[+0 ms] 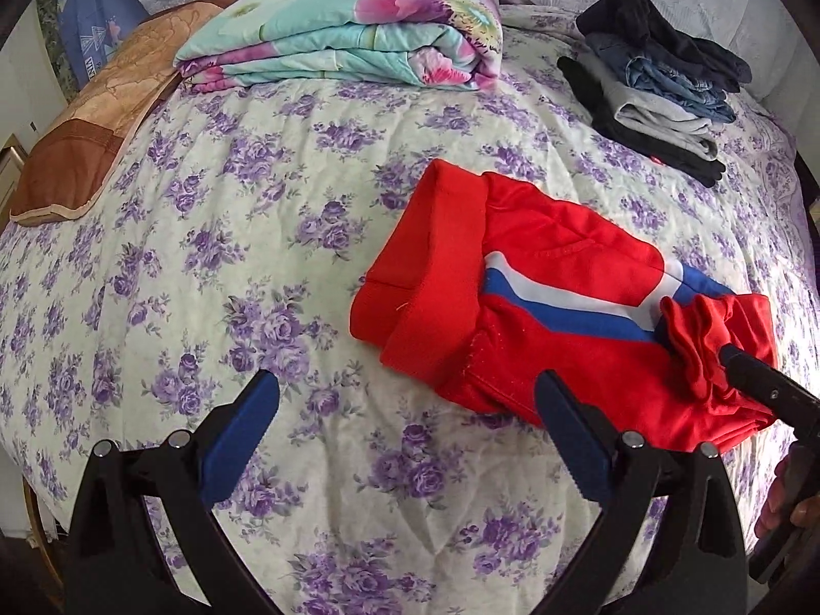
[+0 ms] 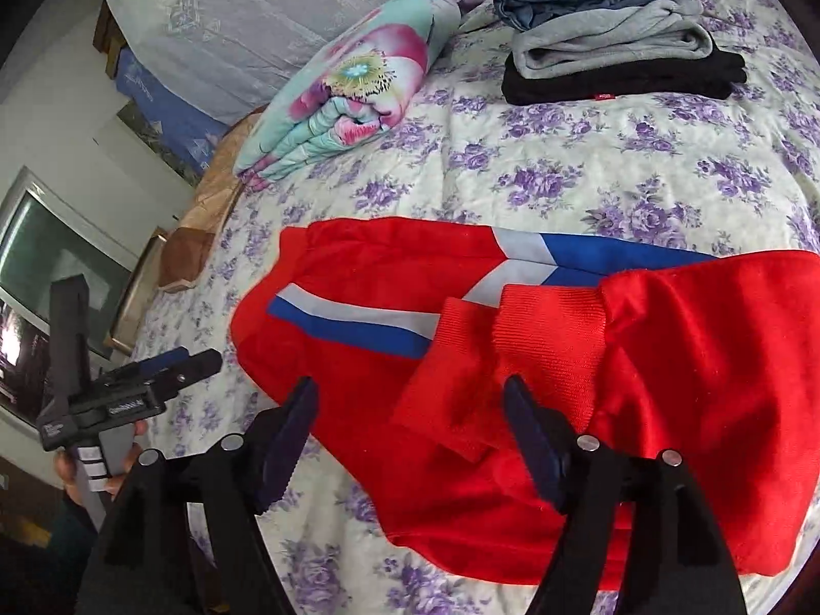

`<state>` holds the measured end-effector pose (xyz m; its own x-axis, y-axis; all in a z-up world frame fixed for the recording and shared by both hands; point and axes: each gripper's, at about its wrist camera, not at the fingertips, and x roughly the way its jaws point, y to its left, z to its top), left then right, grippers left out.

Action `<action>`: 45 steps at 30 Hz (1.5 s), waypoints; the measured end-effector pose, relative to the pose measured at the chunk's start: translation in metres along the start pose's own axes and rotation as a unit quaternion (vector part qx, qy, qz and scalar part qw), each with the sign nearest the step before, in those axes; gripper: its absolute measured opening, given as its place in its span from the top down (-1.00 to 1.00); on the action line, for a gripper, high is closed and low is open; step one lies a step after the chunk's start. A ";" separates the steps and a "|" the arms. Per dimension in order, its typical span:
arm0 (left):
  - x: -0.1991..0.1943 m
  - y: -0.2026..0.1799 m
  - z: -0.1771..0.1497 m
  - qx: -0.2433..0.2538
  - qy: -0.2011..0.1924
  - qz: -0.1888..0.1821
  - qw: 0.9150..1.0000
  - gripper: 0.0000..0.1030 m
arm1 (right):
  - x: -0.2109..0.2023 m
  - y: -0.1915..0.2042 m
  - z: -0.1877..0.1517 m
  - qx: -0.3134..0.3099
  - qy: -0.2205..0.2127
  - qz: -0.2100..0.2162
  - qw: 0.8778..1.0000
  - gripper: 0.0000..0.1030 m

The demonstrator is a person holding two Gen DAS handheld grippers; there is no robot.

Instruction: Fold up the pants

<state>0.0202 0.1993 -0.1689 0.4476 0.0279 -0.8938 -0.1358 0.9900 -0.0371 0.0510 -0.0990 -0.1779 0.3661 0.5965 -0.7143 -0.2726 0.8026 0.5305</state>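
Down on the floral bedspread (image 1: pixel 256 256): red pants (image 1: pixel 564 266) with a blue-and-white stripe, lying near the close edge, well apart from everything else on the bed. Already doubled over, with the legs laid back across the body. Shows two ribbed cuffs (image 2: pixel 548 328) side by side on top in the right wrist view, and the broad waistband out at the far-left end of the bundle.

Over to the left gripper (image 1: pixel 407 384): spread wide, gripping nothing. Hangs above bare bedspread just beside the pants, with its right-hand finger at the lower hem of the red cloth. Hard to say from here whether that finger touches the fabric.

Now the right gripper (image 2: pixel 410 389): jaws well apart, poised over the cuff end of the pants. Has the nearer cuff lying in the gap between the pads, neither pad pressing on it. Looks, from the left wrist view, as if the red cloth bunches up around the fingertip, though no pinch shows.

Glimpses a hand (image 2: pixel 115 484) on the left gripper's handle at the lower left, off the bed's edge.

Farther back: a folded floral quilt (image 1: pixel 348 36) near the head of the bed, a brown pillow (image 1: pixel 102 118) to its left, and a stack of folded clothes (image 1: pixel 661 87) in black, denim and grey to the right.
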 end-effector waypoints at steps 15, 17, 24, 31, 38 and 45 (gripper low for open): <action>0.021 0.023 -0.025 -0.120 0.047 -0.143 0.981 -0.89 | -0.024 -0.071 -0.013 0.115 -0.021 0.051 0.992 -0.54; 0.031 0.030 -0.028 -0.152 0.056 -0.158 0.974 -0.89 | -0.027 -0.077 -0.013 0.121 -0.020 0.067 0.990 -0.64; 0.058 0.033 -0.013 -0.176 0.049 -0.183 0.966 -0.89 | -0.018 -0.078 -0.013 0.126 0.007 0.050 0.991 -0.63; 0.085 0.037 0.010 -0.217 0.052 -0.205 0.953 -0.89 | -0.016 -0.064 -0.006 0.108 0.002 0.071 0.992 -0.64; 0.090 0.029 0.032 -0.202 0.037 -0.173 0.963 -0.31 | -0.017 -0.054 -0.004 0.090 -0.016 0.071 0.993 -0.64; 0.070 0.018 0.042 -0.163 0.011 -0.149 0.975 0.06 | 0.020 -0.051 -0.009 0.080 0.025 0.054 0.995 -0.68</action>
<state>0.0862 0.2247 -0.2132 0.4908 -0.2617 -0.8310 -0.2772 0.8574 -0.4337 0.0642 -0.1276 -0.2235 0.2969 0.6811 -0.6693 -0.1617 0.7266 0.6677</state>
